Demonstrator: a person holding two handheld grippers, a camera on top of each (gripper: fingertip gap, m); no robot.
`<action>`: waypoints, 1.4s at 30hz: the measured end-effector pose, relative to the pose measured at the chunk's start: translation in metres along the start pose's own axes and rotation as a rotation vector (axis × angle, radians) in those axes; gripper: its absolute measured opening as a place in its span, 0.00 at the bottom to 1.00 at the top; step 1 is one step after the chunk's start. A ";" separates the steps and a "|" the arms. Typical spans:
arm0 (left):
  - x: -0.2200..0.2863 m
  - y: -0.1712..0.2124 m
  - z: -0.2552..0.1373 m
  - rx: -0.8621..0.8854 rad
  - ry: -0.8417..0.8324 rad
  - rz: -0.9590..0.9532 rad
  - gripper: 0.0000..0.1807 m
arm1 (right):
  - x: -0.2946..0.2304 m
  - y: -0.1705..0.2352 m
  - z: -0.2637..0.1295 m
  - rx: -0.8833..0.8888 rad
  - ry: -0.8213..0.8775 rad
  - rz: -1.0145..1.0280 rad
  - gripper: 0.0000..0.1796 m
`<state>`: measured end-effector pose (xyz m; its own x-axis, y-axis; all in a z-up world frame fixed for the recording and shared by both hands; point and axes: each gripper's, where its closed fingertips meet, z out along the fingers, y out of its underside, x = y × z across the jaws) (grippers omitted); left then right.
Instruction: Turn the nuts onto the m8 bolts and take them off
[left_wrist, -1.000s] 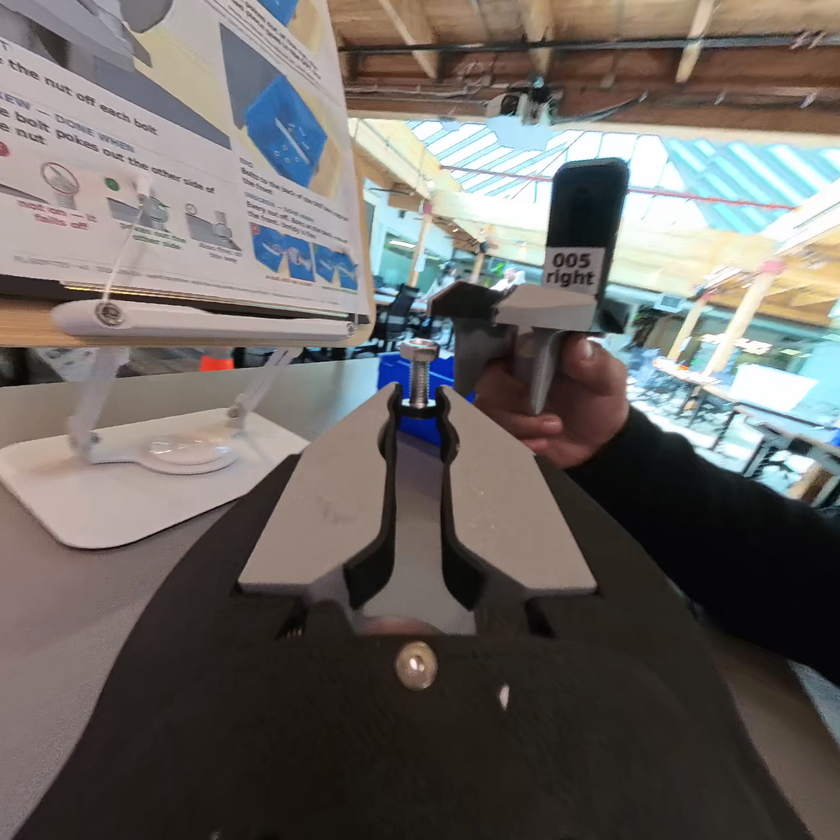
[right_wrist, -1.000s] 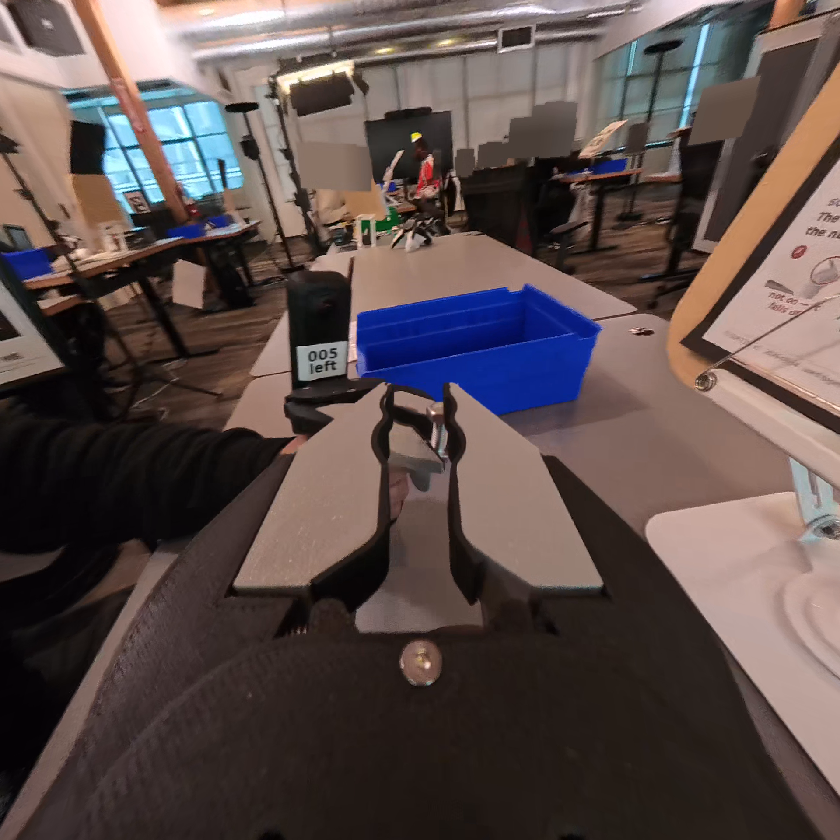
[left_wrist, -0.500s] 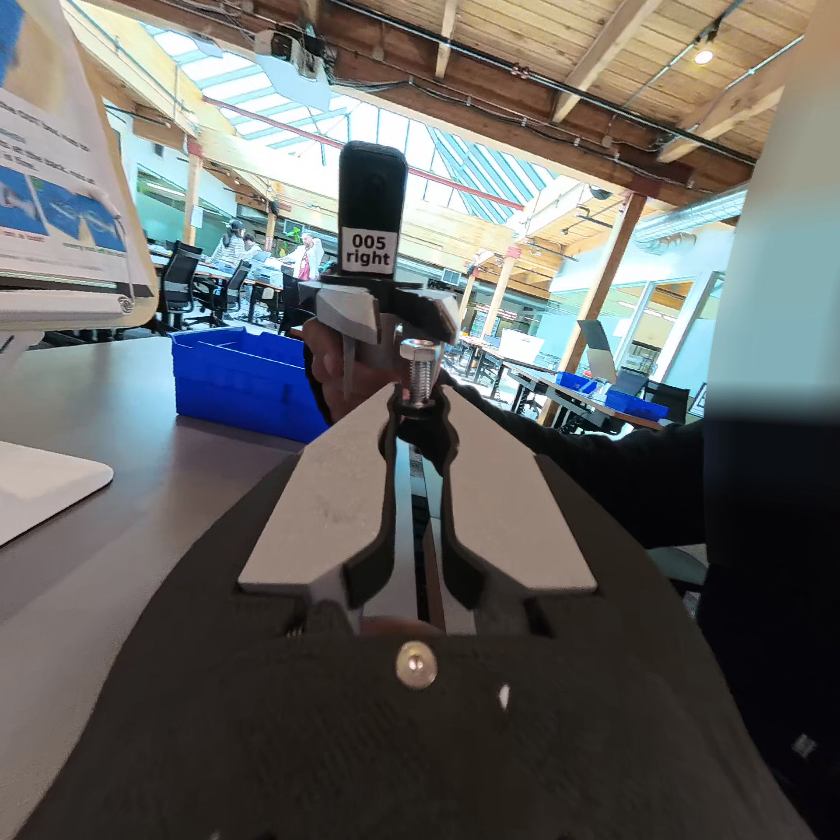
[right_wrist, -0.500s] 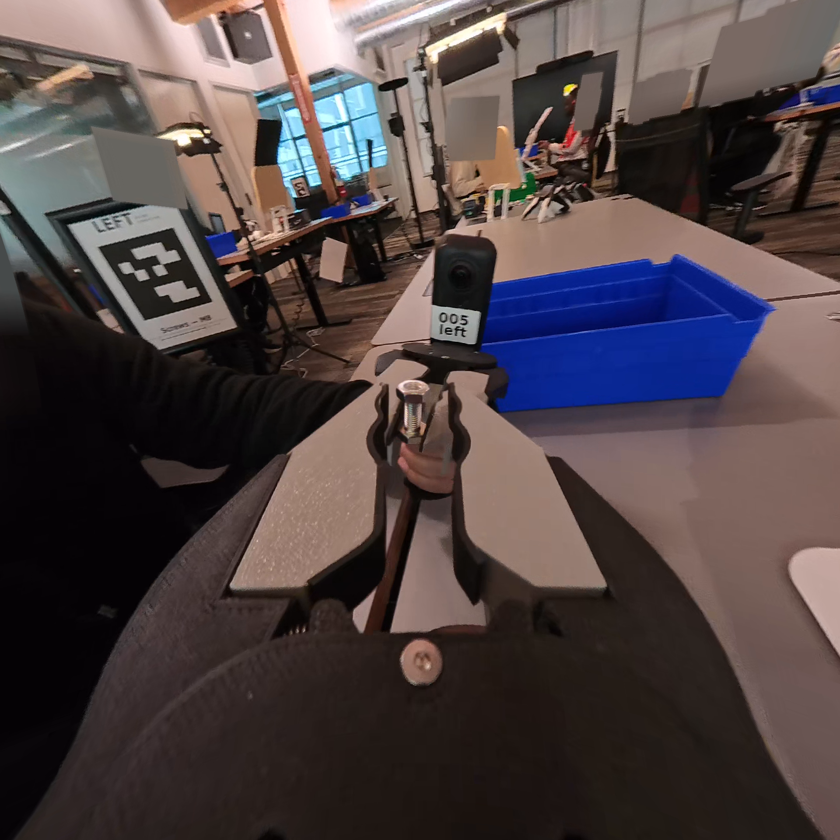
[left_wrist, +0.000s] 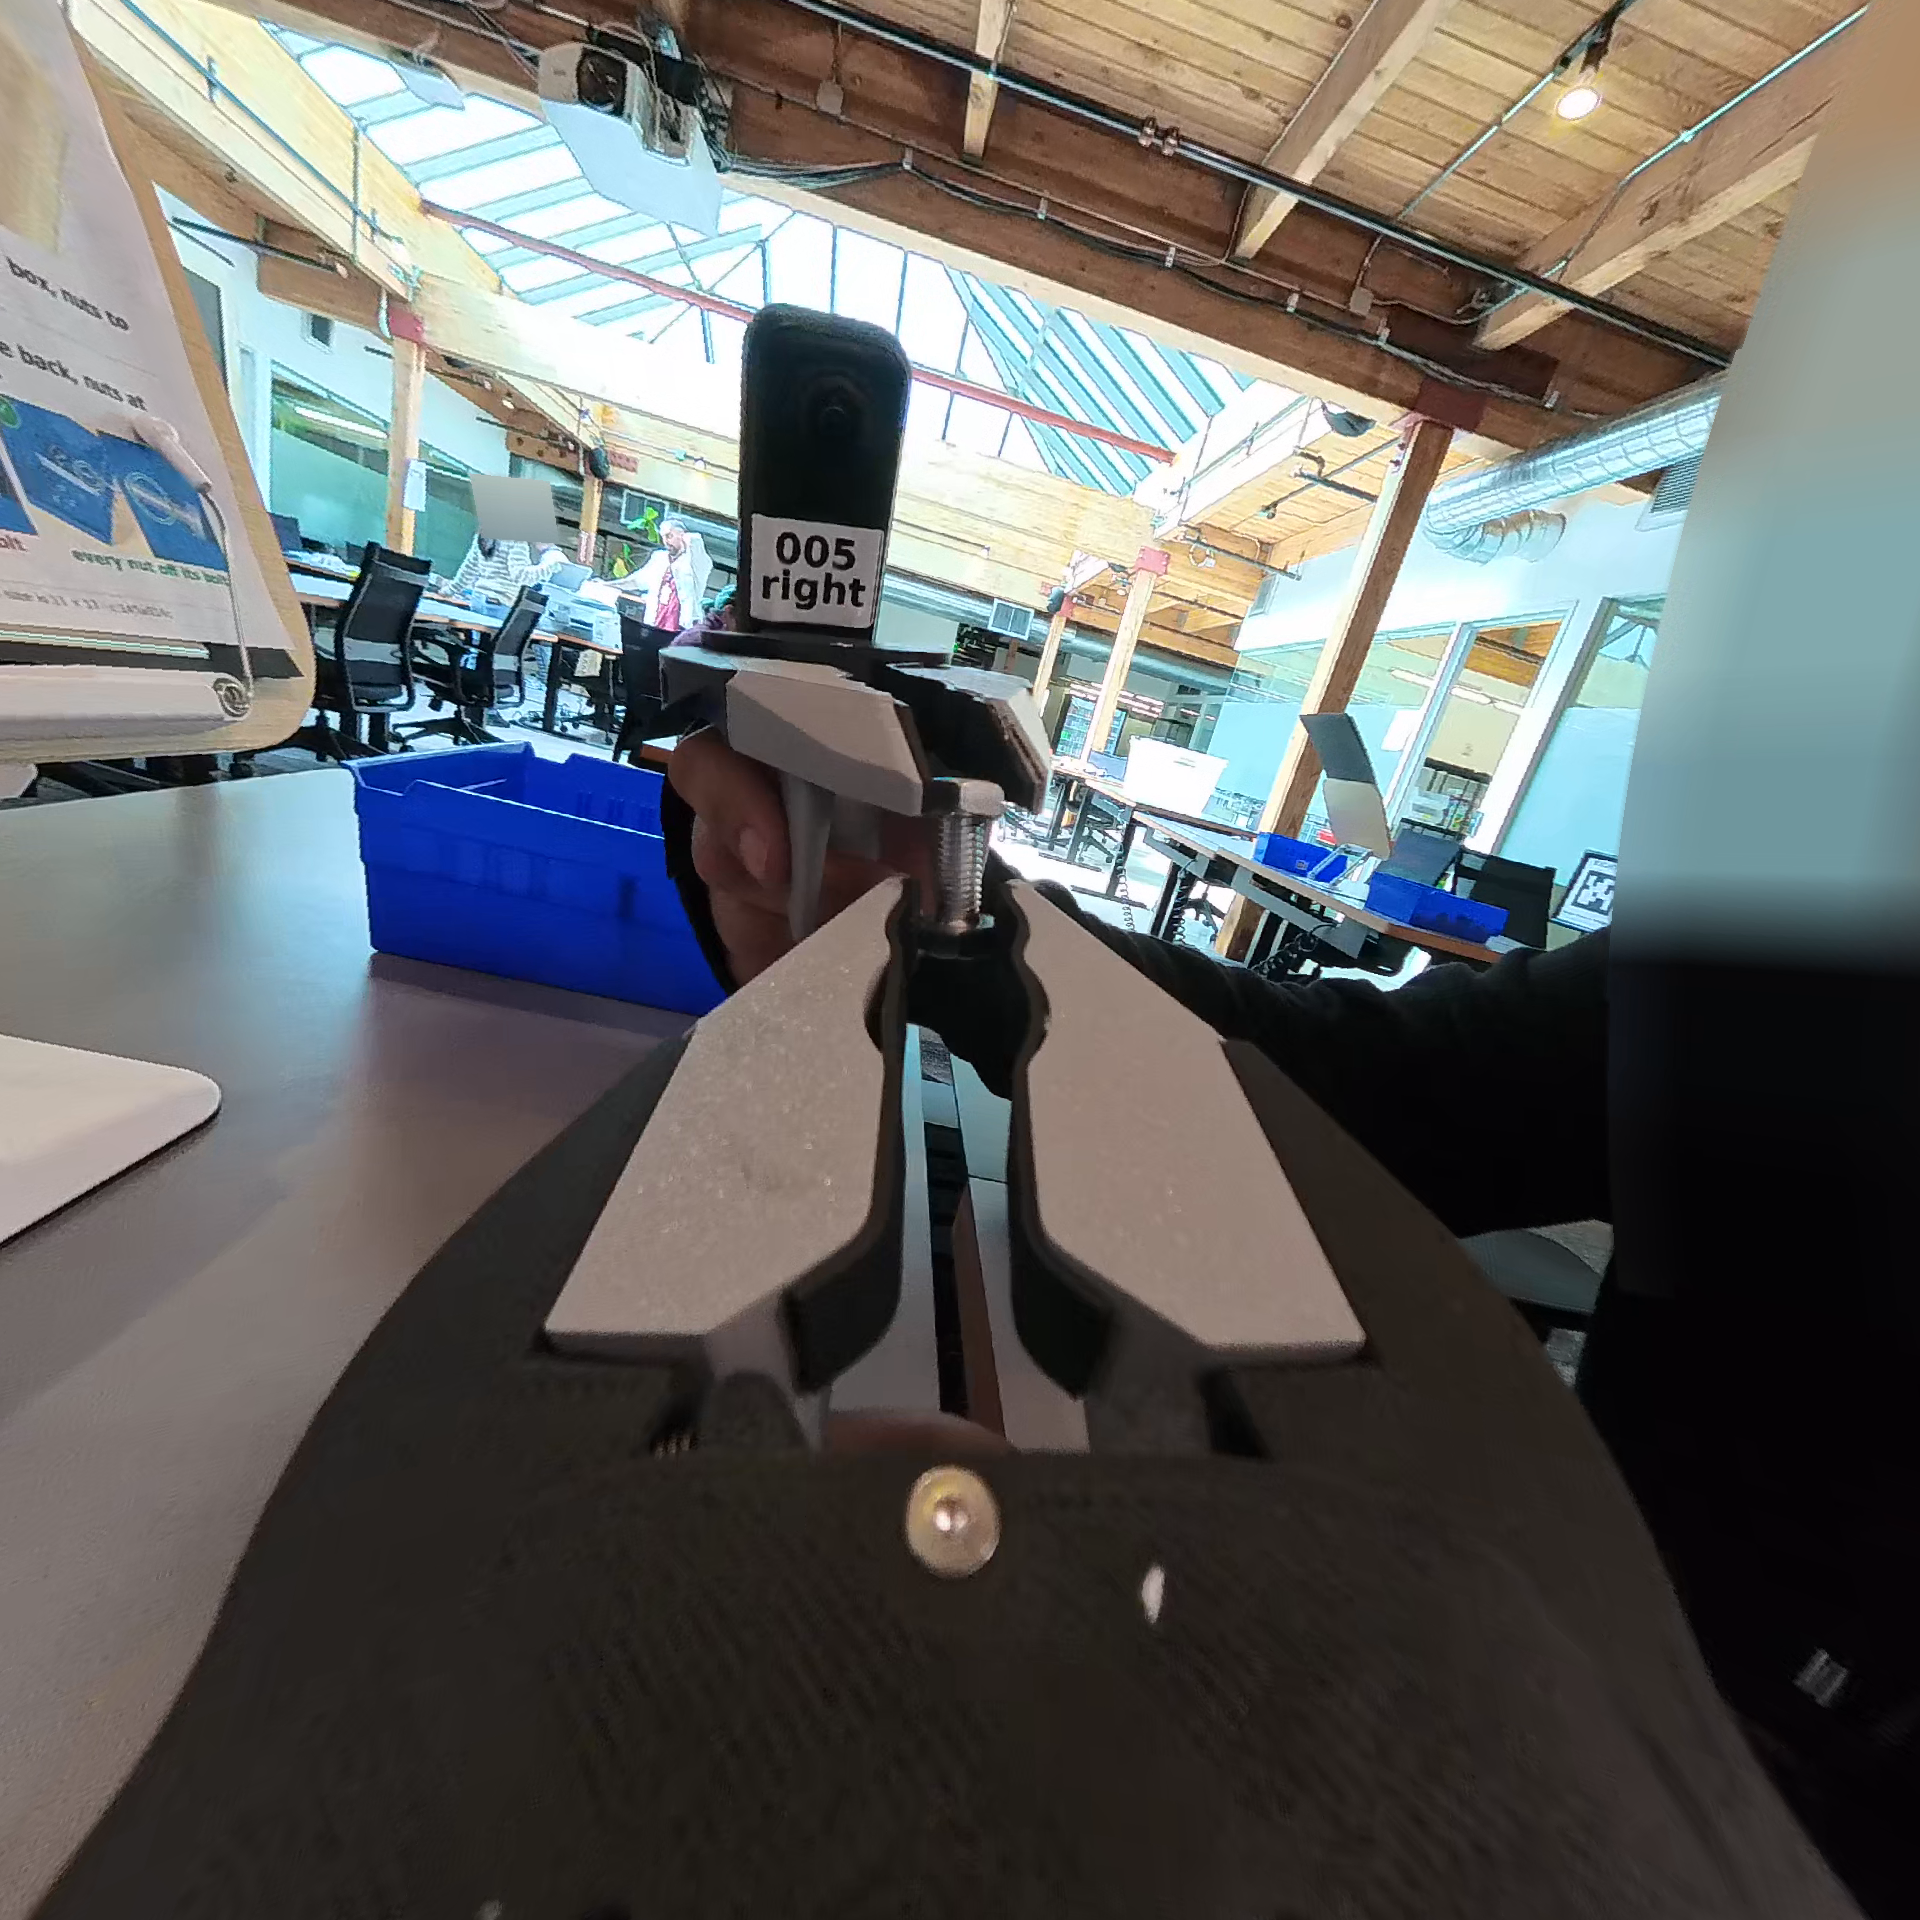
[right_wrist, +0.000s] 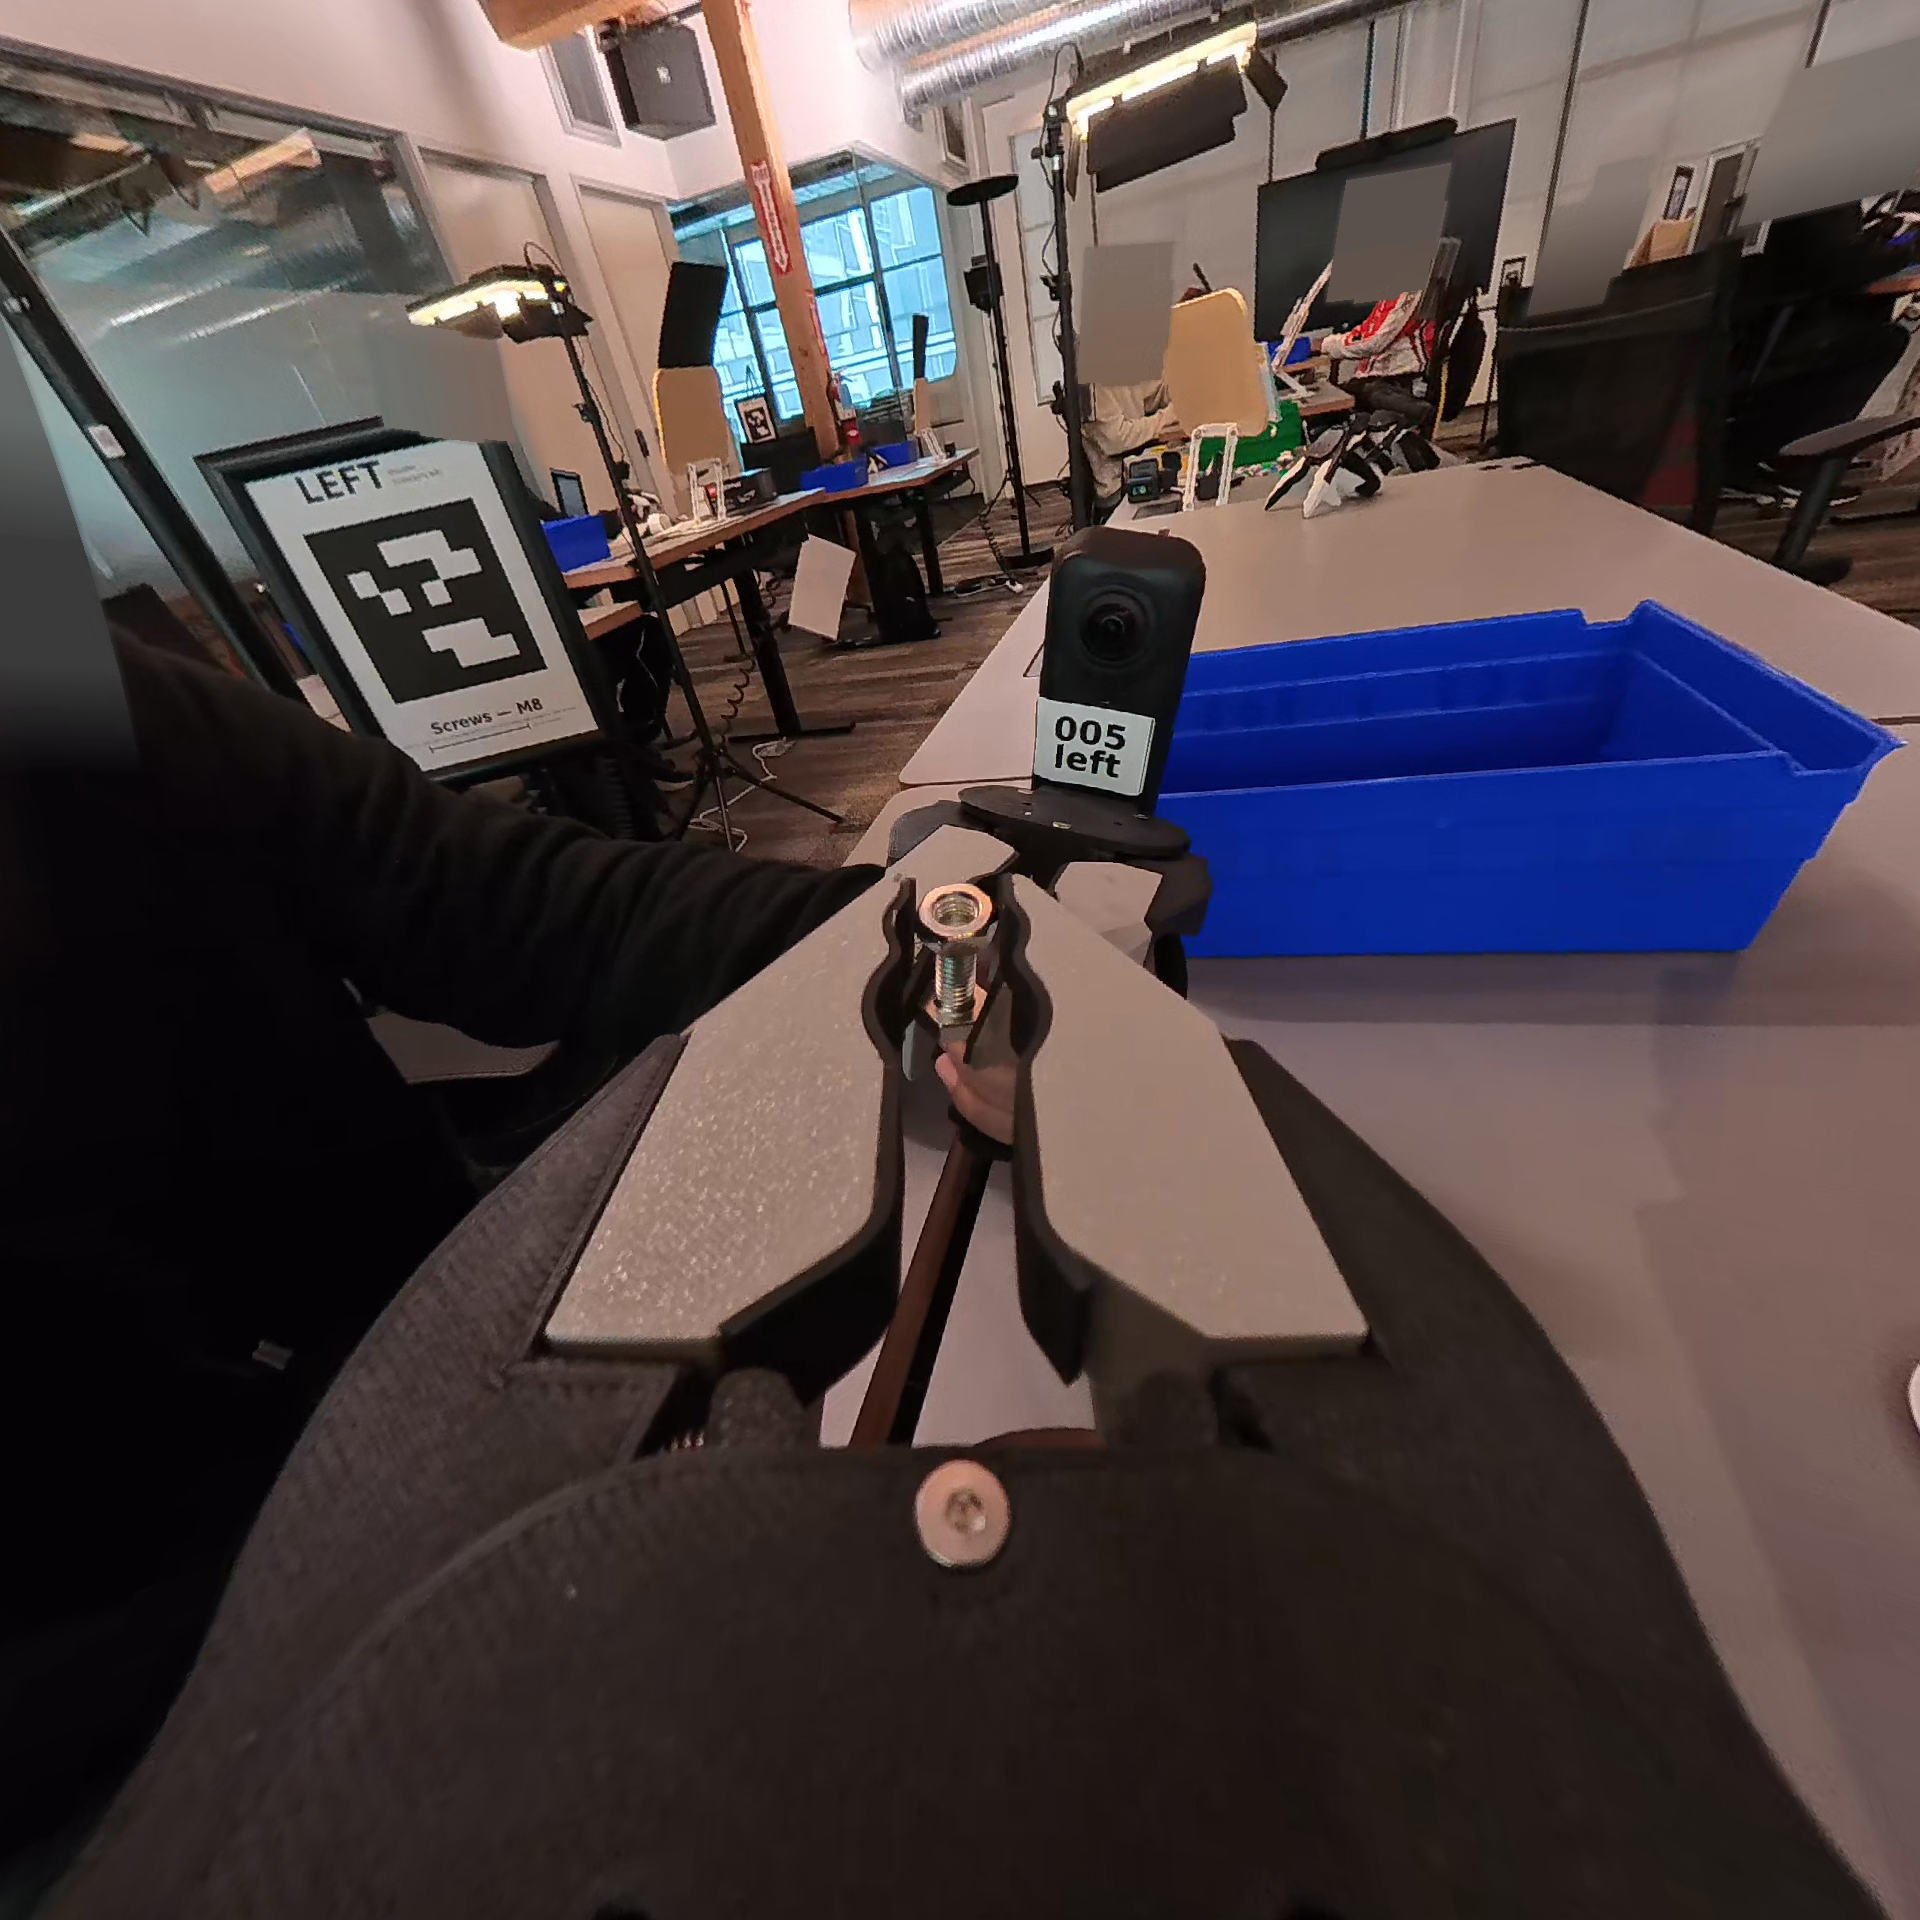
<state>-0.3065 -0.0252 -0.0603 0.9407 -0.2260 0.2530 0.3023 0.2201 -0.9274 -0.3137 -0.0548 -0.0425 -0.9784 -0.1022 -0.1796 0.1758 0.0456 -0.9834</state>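
A silver M8 bolt (left_wrist: 961, 857) stands upright with its hex head (left_wrist: 964, 798) on top and a nut (left_wrist: 951, 927) low on its thread. My left gripper (left_wrist: 954, 916) is shut on the nut at its fingertips. My right gripper (left_wrist: 966, 774) faces it from the far side and is shut on the bolt head. In the right wrist view my right gripper (right_wrist: 951, 902) clamps the head (right_wrist: 956, 914). The thread (right_wrist: 953, 971) and nut (right_wrist: 956, 1006) run down behind it. The left gripper's camera (right_wrist: 1120, 665) rises just beyond.
A blue bin (left_wrist: 499, 862) stands on the grey table (left_wrist: 208, 1039) and also shows in the right wrist view (right_wrist: 1507, 831). An instruction board (left_wrist: 104, 468) on a white stand (left_wrist: 62, 1122) is at the left. Dark sleeves (left_wrist: 1351, 1060) (right_wrist: 468, 904) cross both views. Left and right tips are no more than a few centimetres apart.
My left gripper has swung away from the instruction board with the bolt. My right gripper has come in from beside the bolt and closed on its head.
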 end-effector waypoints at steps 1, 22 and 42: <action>-0.001 -0.001 0.000 0.007 -0.011 0.005 0.07 | 0.001 -0.001 0.000 0.007 0.005 0.003 0.07; -0.043 -0.008 -0.009 -0.005 -0.352 0.179 0.07 | 0.040 -0.001 -0.002 -0.052 0.292 0.034 0.06; -0.071 -0.016 -0.024 -0.039 -0.727 0.362 0.07 | 0.067 -0.003 0.000 -0.005 0.540 0.003 0.06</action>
<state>-0.3820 -0.0357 -0.0700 0.8480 0.5286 0.0385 -0.0328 0.1250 -0.9916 -0.3796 -0.0617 -0.0512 -0.8947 0.4236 -0.1417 0.1795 0.0505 -0.9825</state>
